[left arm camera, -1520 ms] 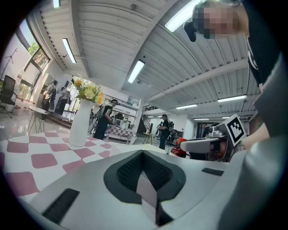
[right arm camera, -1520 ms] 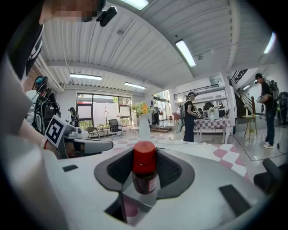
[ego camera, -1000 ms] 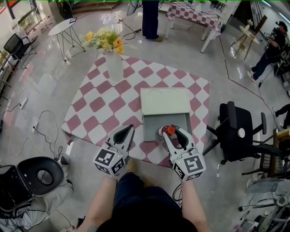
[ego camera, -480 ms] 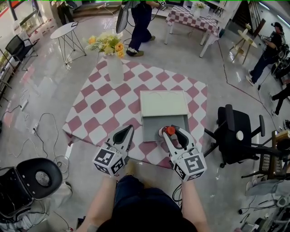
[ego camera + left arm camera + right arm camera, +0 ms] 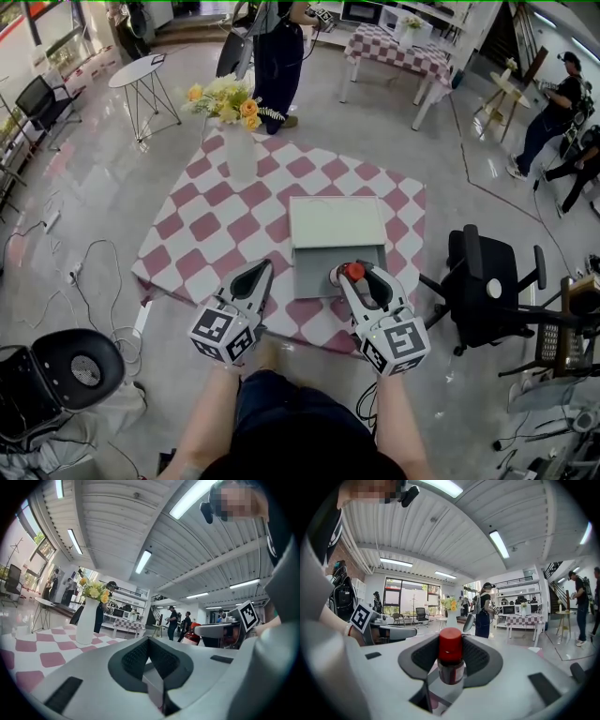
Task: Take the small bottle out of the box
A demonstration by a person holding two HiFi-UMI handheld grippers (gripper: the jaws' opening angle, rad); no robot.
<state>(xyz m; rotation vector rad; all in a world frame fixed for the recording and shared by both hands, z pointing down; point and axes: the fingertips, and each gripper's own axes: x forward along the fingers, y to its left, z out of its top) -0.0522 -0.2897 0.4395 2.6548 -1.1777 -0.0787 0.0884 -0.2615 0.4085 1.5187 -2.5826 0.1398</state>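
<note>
Red-capped small bottle (image 5: pixel 353 271): upright, clamped betw. the pads of the right gripper (image 5: pixel 359 278). Right gripper view confirms: bottle (image 5: pixel 450 660) sits centred, both dark pads (image 5: pixel 425 654) pressing its body, cap standing above the jaw line.

Bottle posn (head view): over the 4 o'clock part of the box (image 5: pixel 314 272), at the open tray's right side. Whether its base is clear of the tray floor: cannot tell.

Box: grey-green, lid (image 5: pixel 337 223) laid back flat toward 12 o'clock. Rests approx. at centre of the pink-and-white checked cloth (image 5: pixel 202 217).

Left gripper (image 5: pixel 255 278): at 7 o'clock from box, over the cloth's near edge, apart from box. Left gripper view: jaws closed tip to tip, nothing betw. them (image 5: pixel 149 643).

Other items:
- White vase (image 5: pixel 240 155) w/ yellow flowers (image 5: pixel 225 94), at 10 o'clock from box, near cloth's far corner.
- Black office chair (image 5: pixel 487 281), on floor at 3 o'clock from box, off the cloth.
</note>
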